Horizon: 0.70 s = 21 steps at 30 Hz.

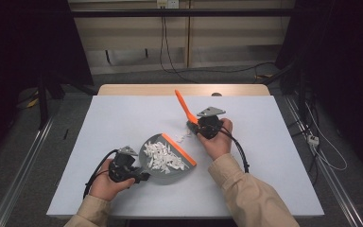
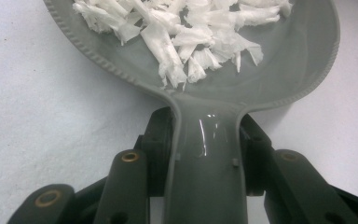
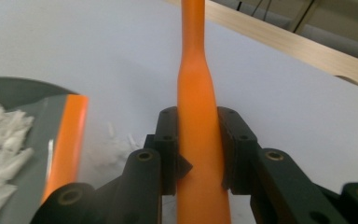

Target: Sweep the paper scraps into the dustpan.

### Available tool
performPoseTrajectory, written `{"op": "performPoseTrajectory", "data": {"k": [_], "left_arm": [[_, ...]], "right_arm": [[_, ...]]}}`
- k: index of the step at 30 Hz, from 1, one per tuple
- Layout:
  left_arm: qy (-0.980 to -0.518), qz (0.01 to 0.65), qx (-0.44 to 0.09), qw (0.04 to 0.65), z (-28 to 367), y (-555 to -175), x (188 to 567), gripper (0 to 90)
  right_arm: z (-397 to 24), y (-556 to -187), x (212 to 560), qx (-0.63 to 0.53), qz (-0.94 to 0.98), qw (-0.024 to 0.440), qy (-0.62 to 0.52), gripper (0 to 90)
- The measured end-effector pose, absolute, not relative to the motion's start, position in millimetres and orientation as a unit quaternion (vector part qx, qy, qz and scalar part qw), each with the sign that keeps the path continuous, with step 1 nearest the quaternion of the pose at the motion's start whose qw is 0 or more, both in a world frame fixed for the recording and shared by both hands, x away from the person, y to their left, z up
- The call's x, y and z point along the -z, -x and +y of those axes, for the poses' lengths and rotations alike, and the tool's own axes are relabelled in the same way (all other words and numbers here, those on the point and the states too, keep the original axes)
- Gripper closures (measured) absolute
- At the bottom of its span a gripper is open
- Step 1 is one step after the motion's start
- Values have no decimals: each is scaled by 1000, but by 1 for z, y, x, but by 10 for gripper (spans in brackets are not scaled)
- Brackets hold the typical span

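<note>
Your left gripper [image 1: 139, 176] jaws clamped on grey dustpan [image 1: 168, 163] handle; pan flat on worktop [image 1: 123, 118], white paper scraps [image 1: 163, 156] inside. Your right gripper [image 1: 194, 127] jaws grip orange brush [image 1: 184, 106] handle, just beyond pan's orange lip. Few scraps loose there. Worktop pale grey, wooden far edge [image 1: 184, 89]. Beyond: grey floor, black cables [image 1: 208, 71], dark surroundings.
</note>
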<state>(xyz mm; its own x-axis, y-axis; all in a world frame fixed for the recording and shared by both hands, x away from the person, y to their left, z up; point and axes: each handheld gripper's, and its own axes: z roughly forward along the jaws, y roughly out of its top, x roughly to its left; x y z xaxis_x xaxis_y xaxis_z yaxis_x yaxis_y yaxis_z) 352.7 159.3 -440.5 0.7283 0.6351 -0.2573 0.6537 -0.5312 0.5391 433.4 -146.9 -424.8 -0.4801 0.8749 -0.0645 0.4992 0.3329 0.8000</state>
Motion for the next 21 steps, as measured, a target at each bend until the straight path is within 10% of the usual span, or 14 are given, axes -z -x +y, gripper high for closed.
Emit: {"op": "performPoseTrajectory", "data": {"k": [21], "left_arm": [[-874,367,13,319,159,-353,441,627]], "right_arm": [[-112,-395,405,-457,795,134,-375,715]]}}
